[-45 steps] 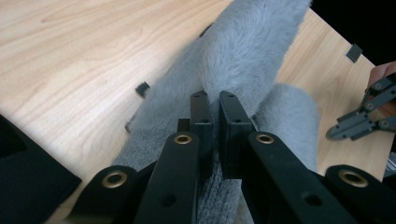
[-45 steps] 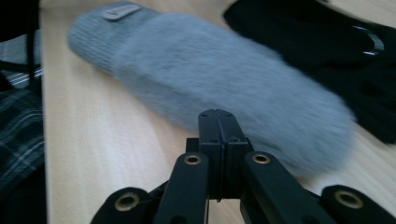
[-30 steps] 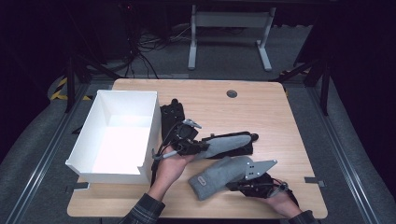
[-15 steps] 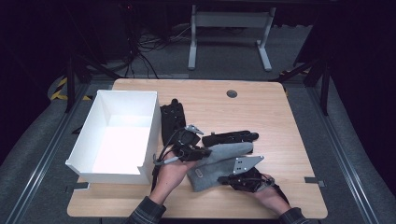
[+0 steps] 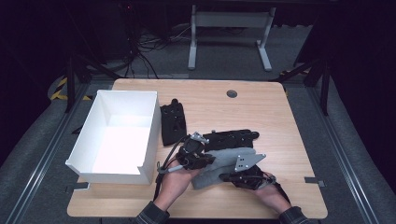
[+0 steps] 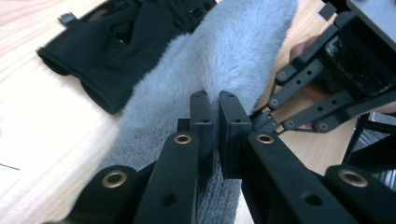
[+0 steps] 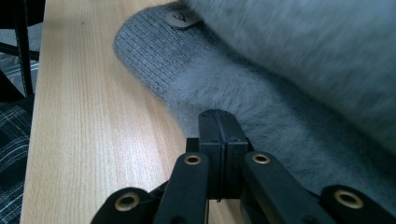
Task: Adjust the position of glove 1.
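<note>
1. Two hand-held grippers meet over one grey fluffy mitten (image 5: pixel 219 165) with a knitted cuff, which lies on the light wooden table (image 5: pixel 261 112) near its front edge, between the person's two hands.
2. In the left gripper view, the left gripper (image 6: pixel 213 105) has its black jaws pinched on a fold of the mitten's (image 6: pixel 233 56) fuzzy fabric, with only a thin strip of grey showing between the pads.
3. The right gripper (image 7: pixel 218 122), seen in its own view, has its jaws pressed flat together at the edge of the mitten's (image 7: pixel 289 60) furry side; whether any fabric is caught between them I cannot tell.
4. A small round tag (image 7: pixel 181 18) sits on the knitted cuff (image 7: pixel 154 51), which rests on the wood.
5. From the high view, the left gripper (image 5: pixel 198 156) sits at the mitten's left end and the right gripper (image 5: pixel 245 175) at its near edge.
6. One long black glove (image 5: pixel 231 138) lies just behind the mitten, touching it, and another black glove (image 5: pixel 173 122) lies beside the open white box (image 5: pixel 154 121) at the table's left.
</note>
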`<move>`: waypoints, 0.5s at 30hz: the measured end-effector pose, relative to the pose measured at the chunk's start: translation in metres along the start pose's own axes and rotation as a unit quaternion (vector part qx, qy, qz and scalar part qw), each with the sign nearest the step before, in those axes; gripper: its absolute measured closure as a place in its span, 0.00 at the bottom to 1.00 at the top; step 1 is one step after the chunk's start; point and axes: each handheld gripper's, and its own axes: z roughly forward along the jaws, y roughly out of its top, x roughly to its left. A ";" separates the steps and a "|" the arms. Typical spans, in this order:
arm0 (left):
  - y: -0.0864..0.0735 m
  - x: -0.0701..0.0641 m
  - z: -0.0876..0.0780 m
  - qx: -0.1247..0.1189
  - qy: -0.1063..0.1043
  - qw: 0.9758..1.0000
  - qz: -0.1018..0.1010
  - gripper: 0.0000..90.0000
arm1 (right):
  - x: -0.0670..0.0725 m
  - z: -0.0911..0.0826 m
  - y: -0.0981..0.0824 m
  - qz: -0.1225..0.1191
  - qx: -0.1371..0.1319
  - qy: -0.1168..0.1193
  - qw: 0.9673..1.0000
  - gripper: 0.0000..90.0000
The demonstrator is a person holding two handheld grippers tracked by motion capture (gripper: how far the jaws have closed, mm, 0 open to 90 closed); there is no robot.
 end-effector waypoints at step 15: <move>0.004 0.002 -0.019 -0.047 -0.016 0.998 0.027 0.90 | 0.002 -0.031 -0.011 0.015 -0.020 -0.008 1.000 1.00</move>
